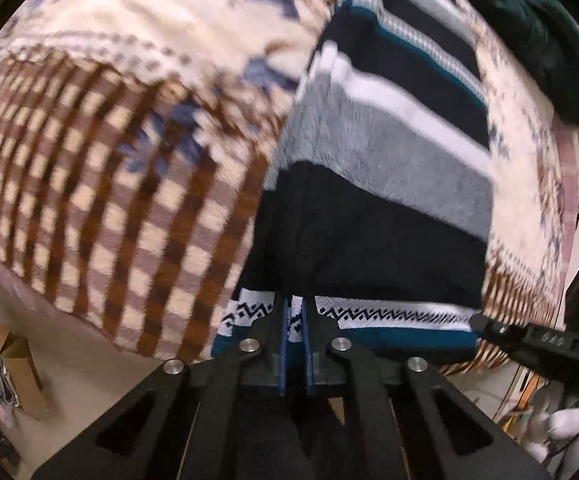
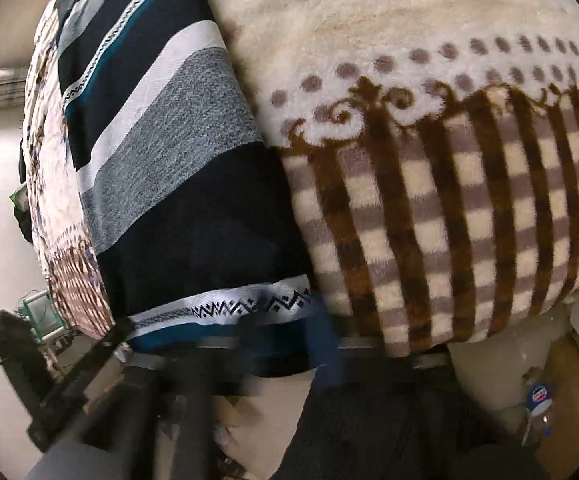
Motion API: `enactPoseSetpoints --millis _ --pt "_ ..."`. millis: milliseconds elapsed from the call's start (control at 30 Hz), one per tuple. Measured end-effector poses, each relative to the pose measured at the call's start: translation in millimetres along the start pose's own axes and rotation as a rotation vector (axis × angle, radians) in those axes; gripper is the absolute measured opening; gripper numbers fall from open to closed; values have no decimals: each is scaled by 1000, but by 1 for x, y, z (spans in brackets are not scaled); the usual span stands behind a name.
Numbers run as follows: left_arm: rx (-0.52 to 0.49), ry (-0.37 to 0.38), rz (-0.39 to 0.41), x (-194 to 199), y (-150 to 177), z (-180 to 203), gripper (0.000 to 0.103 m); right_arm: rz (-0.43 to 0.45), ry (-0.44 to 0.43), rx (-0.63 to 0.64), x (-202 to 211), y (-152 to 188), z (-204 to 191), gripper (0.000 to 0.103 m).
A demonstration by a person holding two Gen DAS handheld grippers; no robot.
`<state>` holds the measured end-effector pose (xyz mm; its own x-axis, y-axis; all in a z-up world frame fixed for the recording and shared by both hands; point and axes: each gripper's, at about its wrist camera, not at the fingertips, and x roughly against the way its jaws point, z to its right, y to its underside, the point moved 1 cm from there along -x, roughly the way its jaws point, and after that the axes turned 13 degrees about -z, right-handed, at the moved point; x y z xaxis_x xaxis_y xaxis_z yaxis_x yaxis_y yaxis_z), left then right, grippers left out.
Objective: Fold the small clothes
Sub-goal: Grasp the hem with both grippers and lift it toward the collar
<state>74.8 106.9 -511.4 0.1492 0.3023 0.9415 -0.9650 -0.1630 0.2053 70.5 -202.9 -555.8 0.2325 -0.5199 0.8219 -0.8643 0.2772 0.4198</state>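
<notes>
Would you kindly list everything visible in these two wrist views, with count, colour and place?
striped sweater: one; navy, grey, white and teal bands; flat on the blanket, hem nearest the tongs.
blanket: one; cream with brown checks; covers the surface under the sweater.
dark garment: one; dark green; far end of the blanket.
cardboard box: one; brown; on the floor, lower left.
bottle: one; clear with blue label; on the floor.
left tongs: black, blue pads; shut on the sweater hem.
right tongs: blurred; at the hem's other corner.
</notes>
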Motion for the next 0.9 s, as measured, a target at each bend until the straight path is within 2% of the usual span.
enactPoseSetpoints --millis 33,167,300,400,500,567,600,633,667,700,767,800,900 --pt "0 5 12 3 2 -3 4 19 -3 0 5 1 -1 3" --pt "-5 4 36 19 5 -14 4 38 -5 36 17 12 -9 2" --pt "23 -27 8 -6 -7 -30 4 -1 57 71 1 15 -15 2" --pt "27 -25 -36 -30 -17 -35 6 -42 70 63 -17 8 -9 2" --pt "93 79 -38 -25 -17 -47 9 -65 26 40 -14 3 0 5" --pt "121 154 -3 -14 -11 -57 19 -52 18 33 -4 4 9 8" --pt "127 204 23 -7 -9 -63 23 -40 32 30 1 3 12 10" --pt "131 213 45 -3 -8 -68 32 -37 30 28 3 1 16 14" --pt "128 223 65 -1 -11 -72 43 -42 18 23 4 -1 17 28" --pt "119 248 68 -2 -15 -75 47 -46 1 14 4 -3 22 47" --pt "107 257 45 -13 -21 -75 48 -51 -63 4 1 -8 31 63" --pt "82 274 27 -21 -26 -69 48 -52 -90 4 0 -10 32 64" --pt "-2 240 -53 -46 -34 -47 48 -44 -127 23 -4 -16 36 64"
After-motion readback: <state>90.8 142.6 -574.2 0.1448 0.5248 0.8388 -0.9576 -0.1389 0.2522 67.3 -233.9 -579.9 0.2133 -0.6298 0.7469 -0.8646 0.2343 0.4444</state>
